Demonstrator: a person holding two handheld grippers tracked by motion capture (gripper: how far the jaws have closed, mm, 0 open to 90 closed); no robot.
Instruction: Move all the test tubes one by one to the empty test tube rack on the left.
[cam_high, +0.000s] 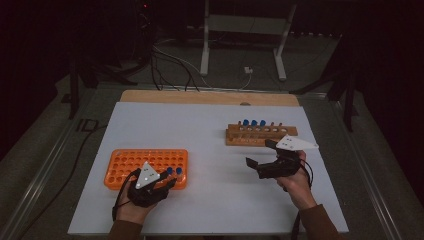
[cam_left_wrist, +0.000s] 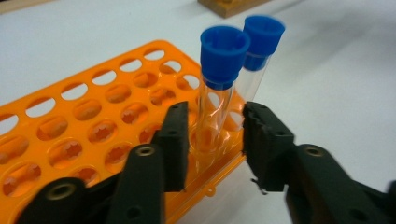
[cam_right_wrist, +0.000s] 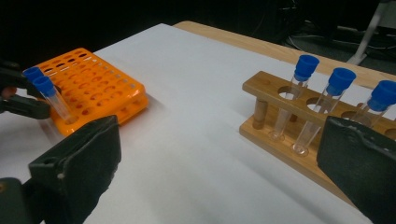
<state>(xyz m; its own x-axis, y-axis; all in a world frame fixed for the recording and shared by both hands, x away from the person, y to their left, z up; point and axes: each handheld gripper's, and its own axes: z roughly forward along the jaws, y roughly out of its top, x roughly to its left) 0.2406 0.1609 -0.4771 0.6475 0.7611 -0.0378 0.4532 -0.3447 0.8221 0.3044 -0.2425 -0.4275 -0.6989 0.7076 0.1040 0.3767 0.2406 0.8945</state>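
An orange tube rack (cam_high: 135, 162) lies at the front left of the white mat. Two clear tubes with blue caps (cam_high: 174, 171) stand upright in its right end. My left gripper (cam_high: 169, 181) reaches that end; in the left gripper view its jaws stand either side of the nearer tube (cam_left_wrist: 217, 93), a small gap on each side, so my left gripper (cam_left_wrist: 215, 116) is open. The second tube (cam_left_wrist: 261, 35) stands just behind. My right gripper (cam_high: 259, 152) hovers wide open in front of the wooden rack (cam_high: 260, 136) with nothing between its fingers.
The wooden rack (cam_right_wrist: 280, 140) holds three blue-capped tubes (cam_right_wrist: 332, 88) and has free holes. The white mat (cam_high: 210, 200) covers a wooden table (cam_high: 210, 96). Cables and a metal stand lie on the dark floor beyond.
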